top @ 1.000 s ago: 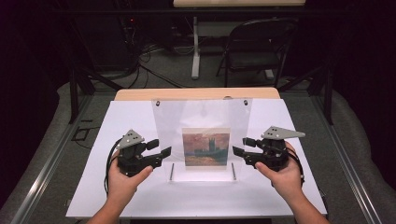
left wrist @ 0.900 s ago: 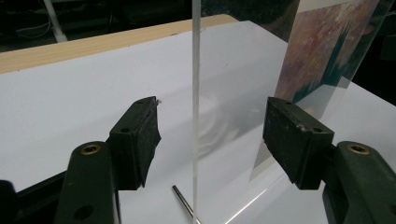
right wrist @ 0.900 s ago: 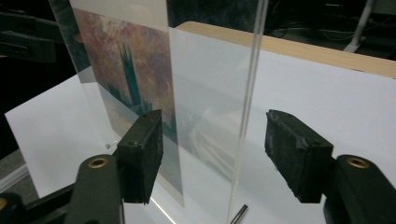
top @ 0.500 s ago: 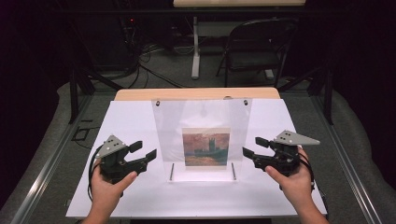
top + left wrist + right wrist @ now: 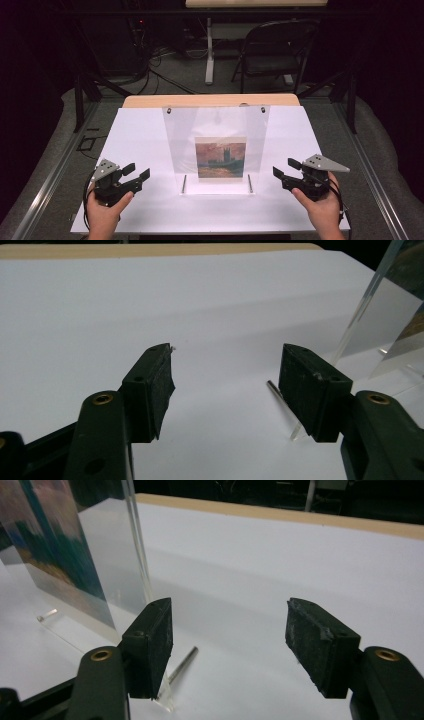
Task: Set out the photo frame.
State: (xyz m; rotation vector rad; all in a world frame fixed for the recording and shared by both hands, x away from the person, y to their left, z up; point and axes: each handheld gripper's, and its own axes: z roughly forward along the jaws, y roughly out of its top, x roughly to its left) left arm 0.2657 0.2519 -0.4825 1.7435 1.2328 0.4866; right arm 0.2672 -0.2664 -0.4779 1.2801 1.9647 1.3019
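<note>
A clear acrylic stand [image 5: 216, 135] rises upright at the middle of the white table [image 5: 145, 135], with a painted picture [image 5: 220, 157] of towers under a reddish sky in it. Two metal pins [image 5: 184, 183] lie in its base. My left gripper [image 5: 137, 171] hovers open to the left of the stand, apart from it, nothing between its jaws. My right gripper [image 5: 286, 168] is open to the right of the stand, also empty. In the left gripper view my gripper [image 5: 227, 370] faces the stand's edge [image 5: 357, 315]. In the right gripper view my gripper [image 5: 230, 630] sits beside the panel [image 5: 115, 560].
The white sheet ends in a wooden strip [image 5: 210, 100] at the table's far edge. A folding chair [image 5: 270, 55] and a table leg [image 5: 209, 50] stand on the dark floor beyond. Bare white surface lies on both sides of the stand.
Both grippers have drawn back from the stand's sides, outward and toward the person. The left one moved farthest. The stand and picture have not moved.
</note>
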